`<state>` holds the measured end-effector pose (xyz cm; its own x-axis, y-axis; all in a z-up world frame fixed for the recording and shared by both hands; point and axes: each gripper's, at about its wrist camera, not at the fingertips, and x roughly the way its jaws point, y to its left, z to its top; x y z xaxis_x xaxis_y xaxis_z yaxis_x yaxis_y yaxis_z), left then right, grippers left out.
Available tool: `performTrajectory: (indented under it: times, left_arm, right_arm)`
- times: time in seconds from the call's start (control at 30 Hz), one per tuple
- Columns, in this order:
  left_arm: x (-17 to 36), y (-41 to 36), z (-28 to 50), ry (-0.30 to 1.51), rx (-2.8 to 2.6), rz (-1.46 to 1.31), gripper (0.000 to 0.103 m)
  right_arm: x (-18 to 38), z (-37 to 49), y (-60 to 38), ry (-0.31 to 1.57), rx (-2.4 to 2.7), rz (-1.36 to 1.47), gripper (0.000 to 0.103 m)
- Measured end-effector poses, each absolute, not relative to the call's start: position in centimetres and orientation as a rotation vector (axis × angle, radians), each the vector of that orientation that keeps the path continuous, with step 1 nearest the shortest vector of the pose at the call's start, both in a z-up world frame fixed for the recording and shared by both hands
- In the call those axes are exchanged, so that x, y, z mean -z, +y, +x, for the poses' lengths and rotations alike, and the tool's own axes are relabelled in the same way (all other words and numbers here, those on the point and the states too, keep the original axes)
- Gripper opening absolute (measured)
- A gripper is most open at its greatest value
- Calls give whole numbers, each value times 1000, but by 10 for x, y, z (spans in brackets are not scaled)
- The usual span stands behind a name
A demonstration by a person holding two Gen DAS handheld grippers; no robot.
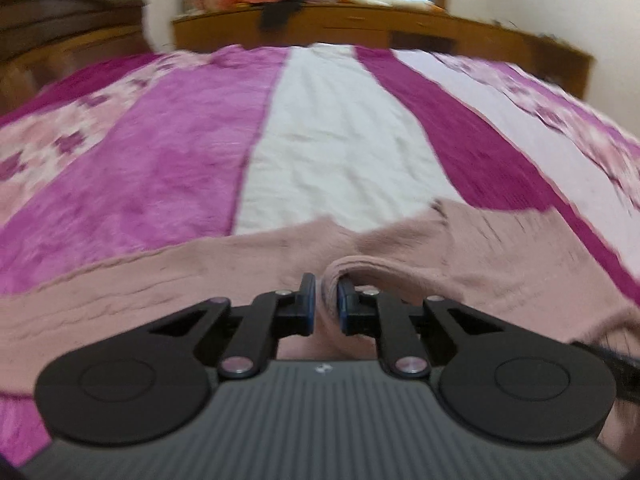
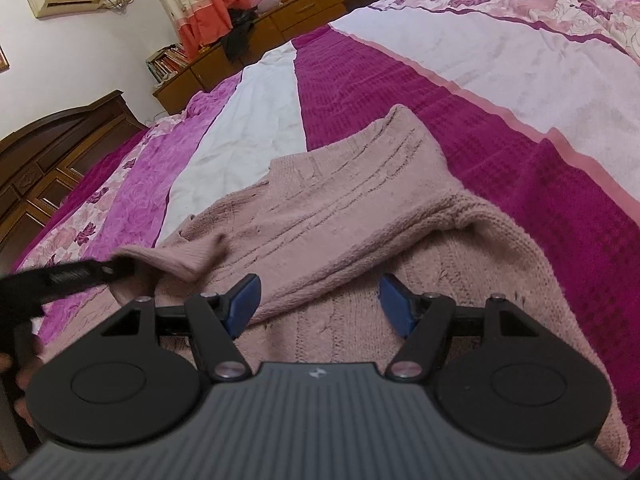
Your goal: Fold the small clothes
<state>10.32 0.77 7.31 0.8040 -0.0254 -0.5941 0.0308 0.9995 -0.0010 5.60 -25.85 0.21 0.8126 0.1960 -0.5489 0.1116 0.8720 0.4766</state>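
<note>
A: What are the left fingers (image 1: 326, 294) doing?
B: Pinched nearly together on a raised fold of the pink sweater (image 1: 400, 248).
A: And the right fingers (image 2: 320, 304)?
B: Spread wide, gripping nothing, poised over the knit where a folded layer lies across the cabled part.
A: Where's the sweater?
B: On the bed (image 2: 360, 80), across the striped magenta, pink and white cover.
A: Beyond that?
B: A wooden cabinet (image 1: 360, 24) along the wall.

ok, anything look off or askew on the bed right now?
Nothing damaged. The pink sweater lies rumpled on the bedspread, one sleeve thrown across its body. The left claw pinches a bunched fold; the right claw hangs open above the knit.
</note>
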Motion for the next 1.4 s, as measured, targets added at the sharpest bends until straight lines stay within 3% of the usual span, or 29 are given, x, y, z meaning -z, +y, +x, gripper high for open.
performTrajectory:
  times: [0.6,0.97,1.0,1.1,1.4]
  left_arm:
    - [-47,80,58,769,-73,-143,16]
    - [-53,105,99,741,-122,-141,16]
    - [-51,106,105,758,-118,-131,23]
    - [-49,106,114,768,-116,-110,54]
    - [-38,112,136,794,-75,-182,55]
  right_arm:
    - [2,59,-256,631,-49,485,73]
    - [-13,59,-260,681,-80,503,73]
    - [-17,59,-261,686,-97,503,73]
    - [-32,58,-266,676,-133,477,73]
    - [-46,103,-316,670,-61,378,73]
